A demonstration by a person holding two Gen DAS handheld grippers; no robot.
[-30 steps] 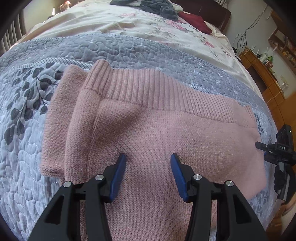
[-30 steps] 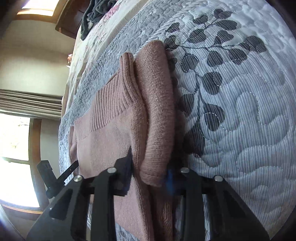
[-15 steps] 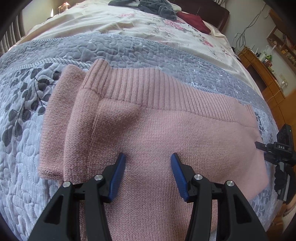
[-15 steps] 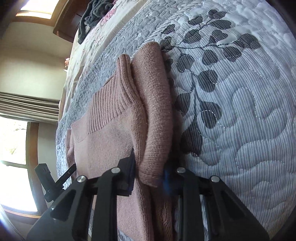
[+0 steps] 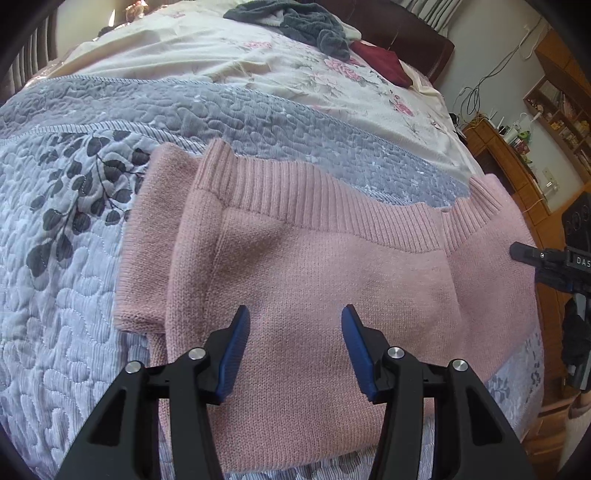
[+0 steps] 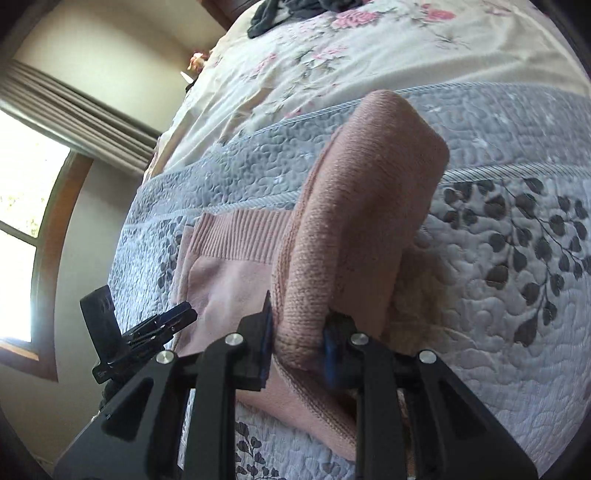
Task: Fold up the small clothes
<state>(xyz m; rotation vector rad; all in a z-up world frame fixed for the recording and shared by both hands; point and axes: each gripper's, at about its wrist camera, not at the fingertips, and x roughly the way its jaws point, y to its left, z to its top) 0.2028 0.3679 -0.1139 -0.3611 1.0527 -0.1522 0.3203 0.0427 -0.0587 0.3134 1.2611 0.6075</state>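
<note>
Jaws on my left gripper (image 5: 294,334) are standing wide apart with nothing between them, hovering over the body of the pink knit sweater (image 5: 332,280), which is lying spread on the grey quilt (image 5: 62,295) of the bed. Its ribbed band (image 5: 317,192) is running along the far edge, and one sleeve (image 5: 147,236) is lying folded at the left side. On the other side, I am keeping my right gripper (image 6: 298,334) clamped on a sleeve end (image 6: 354,236), which is lifting off the quilt in a thick roll. Beyond the quilt a floral sheet (image 5: 236,62) is showing, with dark clothes (image 5: 295,22) heaped near the headboard.
</note>
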